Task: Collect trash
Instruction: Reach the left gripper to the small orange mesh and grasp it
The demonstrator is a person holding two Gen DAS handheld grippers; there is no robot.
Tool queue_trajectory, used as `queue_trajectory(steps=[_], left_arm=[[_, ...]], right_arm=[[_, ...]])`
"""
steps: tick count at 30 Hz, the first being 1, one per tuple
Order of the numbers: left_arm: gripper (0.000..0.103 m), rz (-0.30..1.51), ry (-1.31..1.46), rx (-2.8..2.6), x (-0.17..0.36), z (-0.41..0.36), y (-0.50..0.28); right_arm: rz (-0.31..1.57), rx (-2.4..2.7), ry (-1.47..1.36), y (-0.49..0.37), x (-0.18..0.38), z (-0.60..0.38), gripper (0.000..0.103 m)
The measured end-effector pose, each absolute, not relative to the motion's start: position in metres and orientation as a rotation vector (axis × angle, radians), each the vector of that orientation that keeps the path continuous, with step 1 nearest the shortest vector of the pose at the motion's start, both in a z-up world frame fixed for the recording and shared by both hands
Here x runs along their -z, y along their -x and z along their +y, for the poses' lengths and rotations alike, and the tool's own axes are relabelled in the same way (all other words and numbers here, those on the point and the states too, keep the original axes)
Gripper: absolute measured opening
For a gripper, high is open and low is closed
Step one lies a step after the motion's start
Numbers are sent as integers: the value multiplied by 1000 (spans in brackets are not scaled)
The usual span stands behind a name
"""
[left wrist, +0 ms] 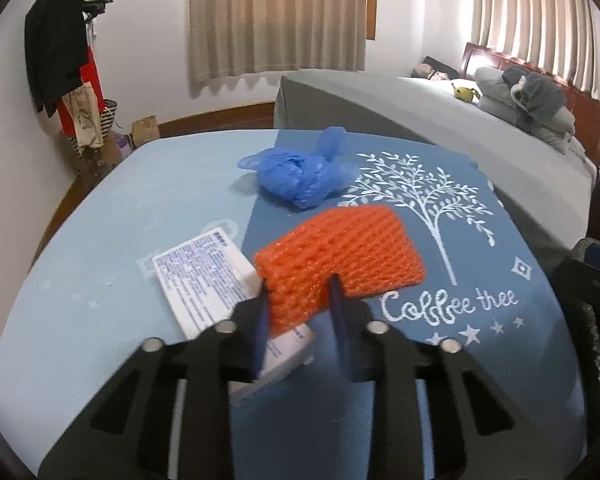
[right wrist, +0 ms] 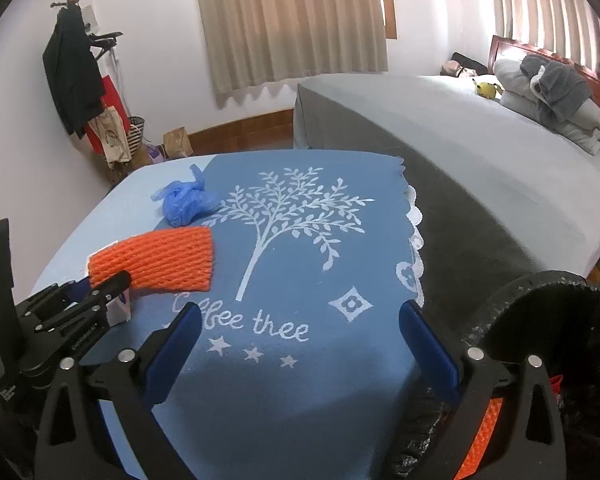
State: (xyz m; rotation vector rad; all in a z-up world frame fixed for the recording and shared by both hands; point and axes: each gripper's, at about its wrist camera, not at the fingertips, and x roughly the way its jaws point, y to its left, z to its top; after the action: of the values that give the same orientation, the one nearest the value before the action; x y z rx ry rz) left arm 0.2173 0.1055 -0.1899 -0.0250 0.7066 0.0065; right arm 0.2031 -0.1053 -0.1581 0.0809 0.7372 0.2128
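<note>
Blue tablecloth [left wrist: 520, 240] fills our left wrist view; our left gripper [left wrist: 298, 294] pinches the near edge of the knobbly orange foam net [left wrist: 340, 248], a crumpled blue bag [left wrist: 300, 176] beyond. On the right wrist view, our right gripper [right wrist: 300, 320] stands spread over bare cloth, the net left of it.

Both wrist cameras look steeply down, close over the same blue tablecloth [left wrist: 440, 360].

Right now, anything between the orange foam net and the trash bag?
Nothing visible. The left gripper is shut on the orange foam net; bare tablecloth runs to the black trash bag at the table's right edge.
</note>
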Motion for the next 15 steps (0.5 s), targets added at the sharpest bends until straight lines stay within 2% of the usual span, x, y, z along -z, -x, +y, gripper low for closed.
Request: queue_trajectory(steps=[4,15], left_arm=[[16,700,56,1,188,107,-214],[15,605,99,-95,153,143,-182]], right_arm=[[733,-212,-86,-204,158,-106,97],[703,-238,-96,-202,152,-96,97]])
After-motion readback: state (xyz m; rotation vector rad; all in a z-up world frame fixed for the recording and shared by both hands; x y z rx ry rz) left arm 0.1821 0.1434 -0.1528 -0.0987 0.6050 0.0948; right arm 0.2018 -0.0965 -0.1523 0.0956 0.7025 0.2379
